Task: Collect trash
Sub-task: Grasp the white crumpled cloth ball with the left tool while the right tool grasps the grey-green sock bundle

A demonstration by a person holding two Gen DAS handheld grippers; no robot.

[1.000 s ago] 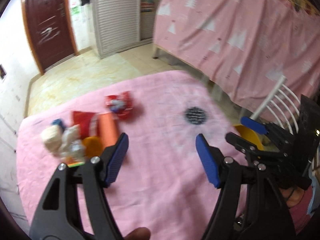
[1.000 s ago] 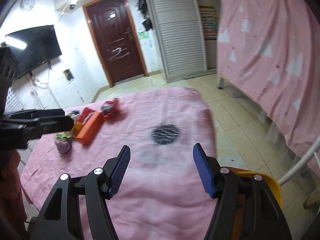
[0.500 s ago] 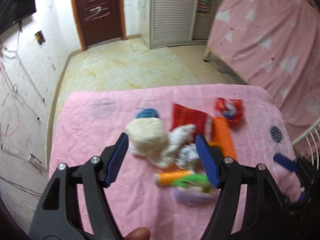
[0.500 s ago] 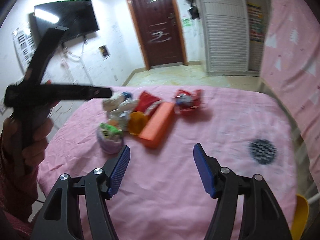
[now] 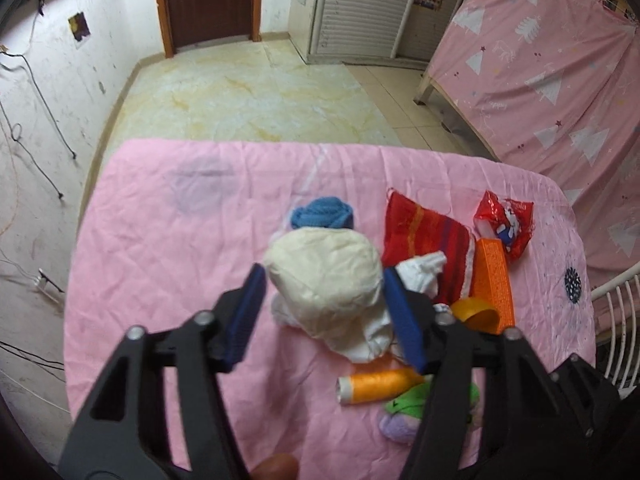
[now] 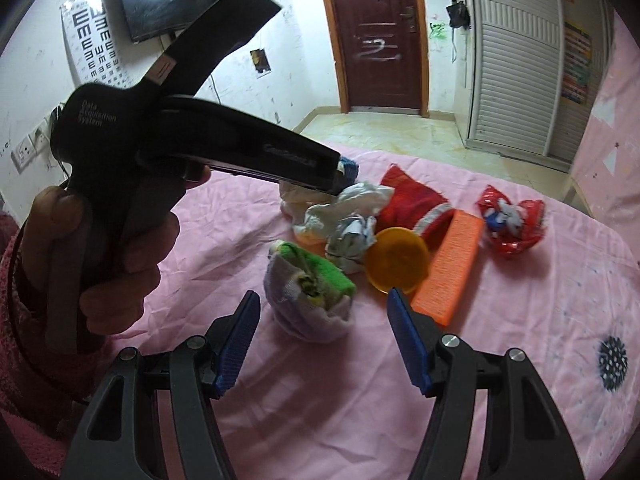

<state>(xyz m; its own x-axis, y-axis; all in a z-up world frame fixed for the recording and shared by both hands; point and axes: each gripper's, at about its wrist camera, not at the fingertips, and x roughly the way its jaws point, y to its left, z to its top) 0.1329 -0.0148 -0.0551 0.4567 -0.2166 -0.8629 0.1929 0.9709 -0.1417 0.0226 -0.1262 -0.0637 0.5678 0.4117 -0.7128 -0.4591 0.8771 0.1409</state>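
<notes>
A heap of trash lies on the pink-clothed table (image 5: 168, 248). My left gripper (image 5: 324, 312) is open, its blue pads on either side of a cream crumpled wad (image 5: 324, 276), apart from it. Around the wad lie a blue yarn ball (image 5: 322, 214), a red striped bag (image 5: 428, 236), an orange box (image 5: 494, 276), an orange spool (image 5: 376, 386) and a red snack wrapper (image 5: 504, 226). My right gripper (image 6: 324, 340) is open just short of a purple-and-green sock bundle (image 6: 308, 292). A yellow lid (image 6: 396, 260) and crumpled paper (image 6: 350, 236) lie behind it.
In the right wrist view the left gripper's black body (image 6: 180, 152) and the hand holding it fill the left side above the table. A dark round mark (image 6: 612, 358) is on the cloth at the right. A white railing (image 5: 616, 320) stands past the table's right edge.
My left gripper has swung left and come down over the heap, so the cream wad now sits between its pads. My right gripper has moved in towards the sock bundle.
</notes>
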